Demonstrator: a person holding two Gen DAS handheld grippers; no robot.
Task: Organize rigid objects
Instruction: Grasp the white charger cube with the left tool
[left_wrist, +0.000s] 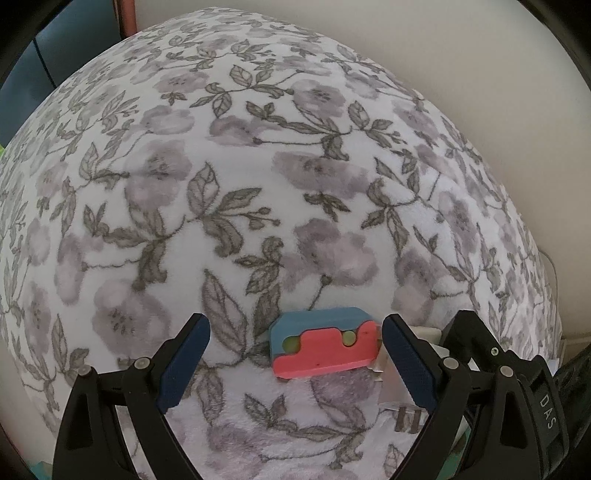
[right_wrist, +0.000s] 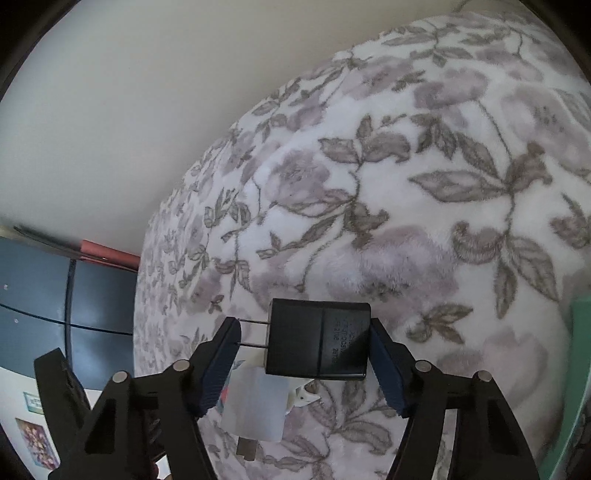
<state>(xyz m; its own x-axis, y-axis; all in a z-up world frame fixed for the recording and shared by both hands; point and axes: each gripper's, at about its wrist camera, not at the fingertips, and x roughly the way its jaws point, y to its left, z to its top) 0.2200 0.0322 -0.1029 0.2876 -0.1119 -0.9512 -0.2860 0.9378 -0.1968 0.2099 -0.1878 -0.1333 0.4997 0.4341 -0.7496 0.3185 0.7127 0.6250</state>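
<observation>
The right gripper (right_wrist: 304, 343) clamps a black plastic plug-in charger block (right_wrist: 319, 339) above the floral fleece blanket (right_wrist: 424, 177). The left gripper (left_wrist: 295, 354), jaws apart, straddles a pink-and-blue notched block (left_wrist: 325, 345) lying there. Likely next: close and lift it.

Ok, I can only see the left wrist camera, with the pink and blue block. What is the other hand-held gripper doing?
Observer: The right hand-held gripper is pinching a black plug adapter.
Operator: Which way do its metal pins point?
Observer: Sideways, with their tips against one finger pad.
Operator: Is anything under it?
Observer: Yes, a white charger lies on the flowery blanket below it.
</observation>
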